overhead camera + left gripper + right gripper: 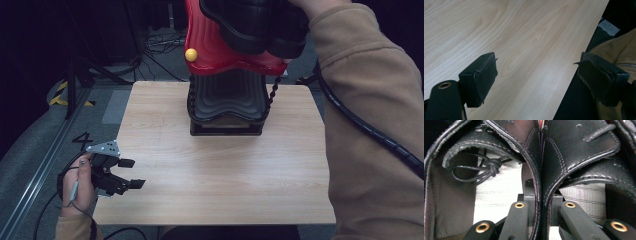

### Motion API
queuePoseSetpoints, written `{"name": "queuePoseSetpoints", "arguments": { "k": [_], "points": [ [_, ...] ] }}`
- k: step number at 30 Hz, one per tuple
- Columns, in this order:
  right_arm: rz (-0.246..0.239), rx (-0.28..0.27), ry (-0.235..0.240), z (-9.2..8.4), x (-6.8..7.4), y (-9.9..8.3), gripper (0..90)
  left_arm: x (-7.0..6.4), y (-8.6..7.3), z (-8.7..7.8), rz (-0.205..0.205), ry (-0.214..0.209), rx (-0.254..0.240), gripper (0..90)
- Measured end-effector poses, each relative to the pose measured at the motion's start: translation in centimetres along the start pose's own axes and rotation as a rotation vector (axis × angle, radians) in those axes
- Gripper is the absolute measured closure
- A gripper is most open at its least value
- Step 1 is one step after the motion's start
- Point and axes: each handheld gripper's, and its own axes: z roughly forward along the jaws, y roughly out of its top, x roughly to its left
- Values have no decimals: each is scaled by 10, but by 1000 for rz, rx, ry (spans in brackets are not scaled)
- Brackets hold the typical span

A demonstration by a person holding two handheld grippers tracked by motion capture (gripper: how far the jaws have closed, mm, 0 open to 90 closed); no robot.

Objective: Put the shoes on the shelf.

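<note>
Clearly the right gripper (541, 202) pinches the inner collars of a pair of black leather lace-up shoes (564, 157) together, raised at the frame's top centre in the high view. Soft, flexible uppers and moderate weight suit that collar hold. Lower left, the left gripper (131, 173) gapes, holding nothing. No legible branding.

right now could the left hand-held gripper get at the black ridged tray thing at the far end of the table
Probably yes: the left hand-held gripper is open and holds nothing, and bare wooden table lies between it and the black ridged tray. The right hand-held gripper, clamping black leather shoes, hangs above it.
</note>
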Motion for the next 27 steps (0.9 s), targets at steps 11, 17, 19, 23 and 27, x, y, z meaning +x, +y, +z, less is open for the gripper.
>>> {"name": "queuePoseSetpoints", "arguments": {
  "k": [11, 17, 19, 23, 27],
  "points": [
    [38, -77, -54, 24, -4, 26, 825, 3, -4, -4, -8, -1, -15, 164],
    [36, -118, -77, 37, -5, 32, 825, 5, -5, -3, -16, 1, -16, 164],
    [35, -124, -78, 44, -5, 34, 824, 5, -5, -3, -14, 0, -16, 164],
    [35, -121, -91, 58, -1, 37, 822, 4, -4, -2, -14, -1, -7, 164],
    [39, -158, -99, 67, -2, 37, 821, 3, -4, -2, -10, -1, -8, 164]
  ]
}}
